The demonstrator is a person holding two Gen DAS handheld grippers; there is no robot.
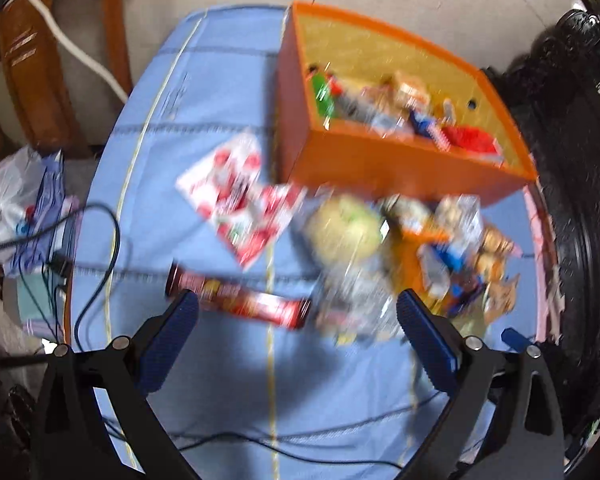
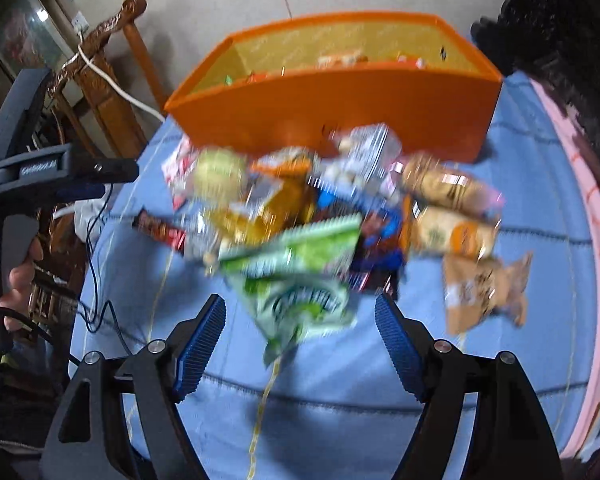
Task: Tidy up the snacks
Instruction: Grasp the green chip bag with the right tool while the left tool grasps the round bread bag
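Both claws gape empty above the loose snack heap (image 2: 320,216): left claw (image 1: 298,312) over the red tube (image 1: 240,300); right claw (image 2: 300,308) around the green packet (image 2: 300,280), probably bound for the orange bin (image 2: 332,108).

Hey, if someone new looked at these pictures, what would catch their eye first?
The orange bin at the far end of the blue tablecloth, already holding some snacks. In front of it lies a jumbled pile of wrappers, with a green-and-white packet nearest the open right gripper. In the left wrist view, a long red bar lies just ahead of the open left gripper.
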